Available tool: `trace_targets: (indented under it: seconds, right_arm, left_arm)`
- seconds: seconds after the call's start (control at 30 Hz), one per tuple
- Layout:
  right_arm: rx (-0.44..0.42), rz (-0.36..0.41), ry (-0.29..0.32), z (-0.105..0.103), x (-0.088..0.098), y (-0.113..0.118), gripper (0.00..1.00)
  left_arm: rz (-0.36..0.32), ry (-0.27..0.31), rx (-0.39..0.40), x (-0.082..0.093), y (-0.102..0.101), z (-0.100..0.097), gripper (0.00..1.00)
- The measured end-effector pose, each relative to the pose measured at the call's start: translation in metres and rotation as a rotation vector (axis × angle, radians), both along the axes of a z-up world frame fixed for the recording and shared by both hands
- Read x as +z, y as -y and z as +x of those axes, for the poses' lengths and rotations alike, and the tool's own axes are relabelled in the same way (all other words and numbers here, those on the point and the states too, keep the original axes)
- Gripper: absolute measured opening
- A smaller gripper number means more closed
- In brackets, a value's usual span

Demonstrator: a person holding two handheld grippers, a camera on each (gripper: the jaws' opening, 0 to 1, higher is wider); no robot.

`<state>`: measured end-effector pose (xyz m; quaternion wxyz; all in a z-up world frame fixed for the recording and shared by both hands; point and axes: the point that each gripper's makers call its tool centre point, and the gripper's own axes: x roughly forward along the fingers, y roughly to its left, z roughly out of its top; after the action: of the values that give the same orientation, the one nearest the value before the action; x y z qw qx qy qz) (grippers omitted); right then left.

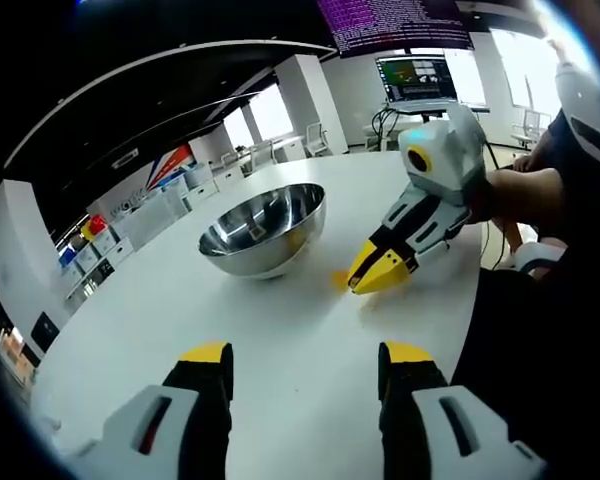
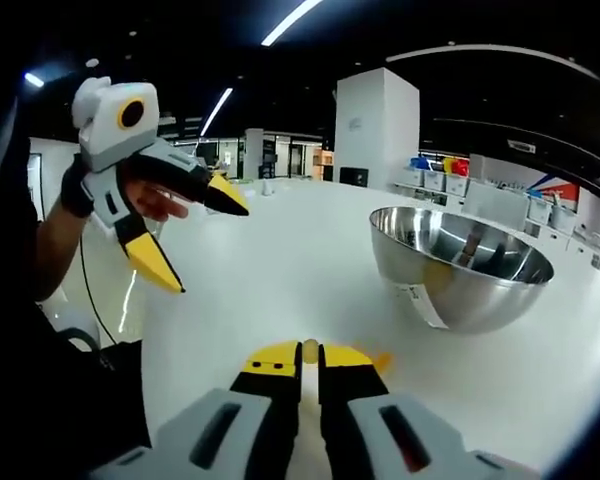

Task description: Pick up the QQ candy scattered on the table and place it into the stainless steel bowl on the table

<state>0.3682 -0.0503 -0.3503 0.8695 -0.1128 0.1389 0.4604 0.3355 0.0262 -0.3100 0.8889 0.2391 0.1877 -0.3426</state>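
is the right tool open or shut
Shut on a candy: in the right gripper view, the right tool has its yellow tips nearly together with a small yellow QQ candy between them.

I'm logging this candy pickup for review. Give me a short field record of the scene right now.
surface: round white table
container: shiny stainless steel bowl, upright on the table
left claw: open, raised off the table
right claw: shut on small yellow candy, low at the table beside the bowl
loose candy: small orange piece next to the right claw

White table (image 1: 280,340), steel bowl (image 1: 263,228), candy (image 2: 310,349)
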Motion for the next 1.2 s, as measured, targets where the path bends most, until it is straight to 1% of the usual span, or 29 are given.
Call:
trace_targets:
  seconds: [0.13, 0.33, 0.57, 0.7, 1.2]
  right_arm:
    - [-0.002, 0.005, 0.001, 0.001, 0.002, 0.002, 0.05]
    - [-0.009, 0.016, 0.02, 0.003, 0.014, 0.006, 0.05]
    - [-0.014, 0.023, 0.026, 0.003, 0.019, 0.008, 0.05]
    - [-0.022, 0.034, 0.039, 0.003, 0.029, 0.01, 0.05]
    - [-0.037, 0.059, 0.093, 0.008, 0.059, 0.017, 0.05]
  left_arm:
    - [-0.003, 0.002, -0.003, 0.001, 0.001, -0.001, 0.58]
    - [0.001, 0.002, 0.0, 0.0, 0.0, 0.0, 0.58]
    - [0.001, 0.003, 0.001, 0.001, 0.0, -0.001, 0.58]
    - [0.021, 0.011, 0.009, 0.0, -0.002, 0.001, 0.58]
    - [0.018, 0.003, 0.01, -0.003, -0.003, 0.002, 0.58]
